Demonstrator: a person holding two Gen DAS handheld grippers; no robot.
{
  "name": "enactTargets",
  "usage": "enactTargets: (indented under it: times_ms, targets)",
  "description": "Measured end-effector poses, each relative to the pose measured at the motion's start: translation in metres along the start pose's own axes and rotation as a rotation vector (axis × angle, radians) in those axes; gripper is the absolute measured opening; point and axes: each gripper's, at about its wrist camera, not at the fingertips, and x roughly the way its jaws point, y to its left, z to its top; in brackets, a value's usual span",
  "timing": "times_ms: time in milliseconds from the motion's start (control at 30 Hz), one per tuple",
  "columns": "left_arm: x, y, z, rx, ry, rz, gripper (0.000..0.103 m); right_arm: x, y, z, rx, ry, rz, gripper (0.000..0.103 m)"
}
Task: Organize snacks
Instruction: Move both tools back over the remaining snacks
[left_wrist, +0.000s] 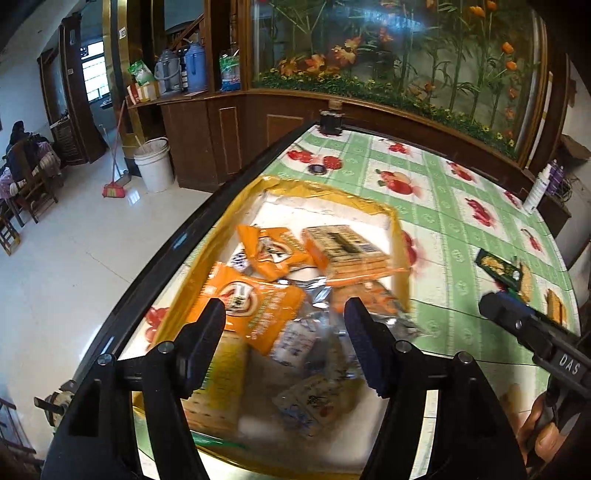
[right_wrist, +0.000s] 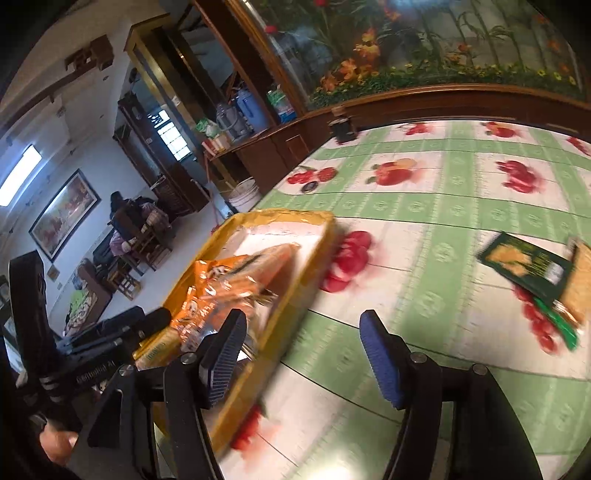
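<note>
A yellow-rimmed tray (left_wrist: 325, 192) on the table holds several snack packs: orange packets (left_wrist: 255, 306), a box of crackers (left_wrist: 343, 247), and clear-wrapped packs (left_wrist: 314, 402). My left gripper (left_wrist: 284, 314) is open and empty, hovering over the tray. My right gripper (right_wrist: 303, 328) is open and empty, above the table just right of the tray (right_wrist: 317, 236); it also shows in the left wrist view (left_wrist: 517, 314). A dark green snack pack (right_wrist: 528, 266) and cracker packs (right_wrist: 583, 280) lie on the cloth to the right; the green pack shows in the left wrist view (left_wrist: 498, 267).
The table has a green and white fruit-print cloth (left_wrist: 461, 206). A dark jar (left_wrist: 331, 122) stands at the far corner, a small ring (left_wrist: 317, 169) lies near it, a white bottle (left_wrist: 537, 190) stands at the right edge. A wooden cabinet lies beyond; the floor drops off left.
</note>
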Motion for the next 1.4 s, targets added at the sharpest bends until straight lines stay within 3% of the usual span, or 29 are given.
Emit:
enactTargets:
  times_ms: [433, 833, 1067, 1400]
  targets:
    - [-0.012, -0.110, -0.017, 0.165, 0.004, -0.133, 0.072, -0.113, -0.108, -0.043, 0.115, -0.094, -0.226, 0.069]
    - [-0.012, -0.196, -0.043, 0.290, 0.064, -0.251, 0.072, -0.179, -0.176, -0.082, 0.197, -0.130, -0.379, 0.069]
    - [-0.007, -0.218, -0.048, 0.317, 0.094, -0.275, 0.072, -0.194, -0.196, -0.088, 0.228, -0.142, -0.401, 0.069]
    - [0.002, -0.245, -0.054, 0.343, 0.141, -0.363, 0.072, -0.176, -0.205, -0.074, 0.236, -0.108, -0.419, 0.070]
